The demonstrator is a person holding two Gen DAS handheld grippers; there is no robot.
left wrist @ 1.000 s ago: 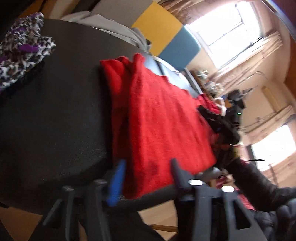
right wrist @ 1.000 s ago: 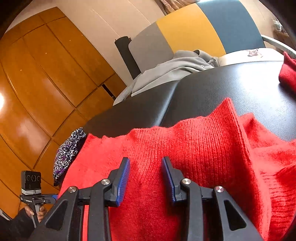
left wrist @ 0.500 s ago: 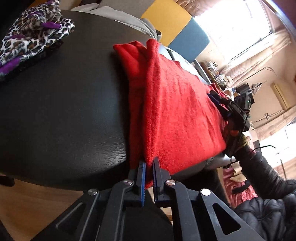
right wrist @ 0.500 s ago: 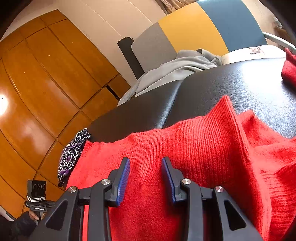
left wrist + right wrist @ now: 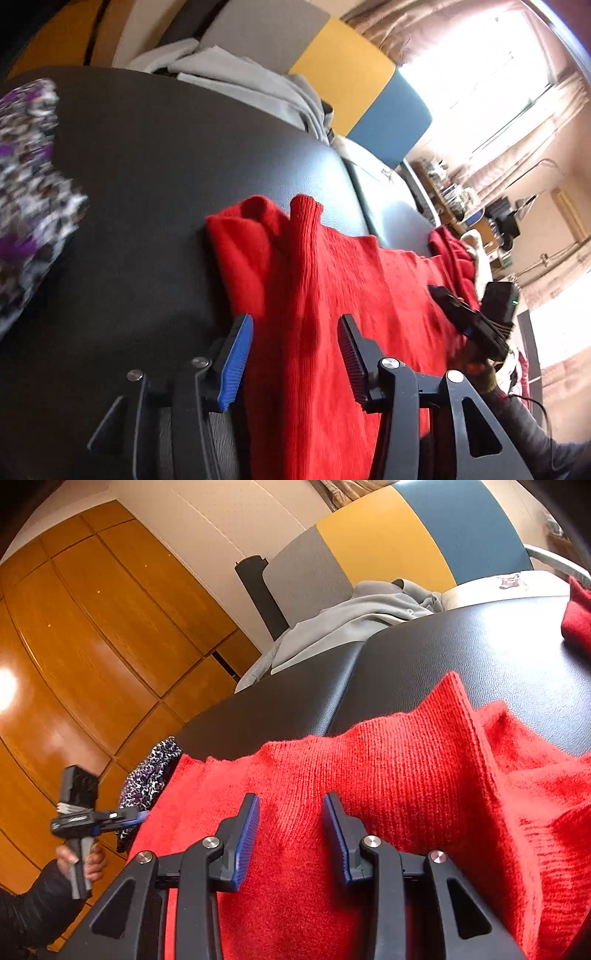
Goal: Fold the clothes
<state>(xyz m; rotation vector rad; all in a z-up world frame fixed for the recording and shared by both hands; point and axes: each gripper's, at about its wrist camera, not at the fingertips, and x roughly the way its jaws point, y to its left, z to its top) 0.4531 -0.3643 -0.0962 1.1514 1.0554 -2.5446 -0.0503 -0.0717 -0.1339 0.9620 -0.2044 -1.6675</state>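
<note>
A red knitted sweater (image 5: 332, 295) lies folded on a black padded table (image 5: 155, 177). My left gripper (image 5: 293, 325) is open over its near edge, jaws apart, holding nothing. In the right wrist view the sweater (image 5: 388, 775) fills the lower frame, and my right gripper (image 5: 291, 805) is open just above it, empty. The right gripper also shows in the left wrist view (image 5: 458, 310), at the sweater's far right side. The left gripper shows in the right wrist view (image 5: 140, 814) at the sweater's left edge.
A leopard-print garment (image 5: 26, 192) lies at the table's left end. A grey garment (image 5: 354, 627) lies at the table's far edge, before a grey, yellow and blue panel (image 5: 384, 542). Wooden cabinets (image 5: 92, 646) stand on the left. Another red cloth (image 5: 578, 620) sits far right.
My left gripper was shut on the sweater's near edge half a second ago; now it is open and further in over the sweater. The right gripper stays open and hardly moves.
</note>
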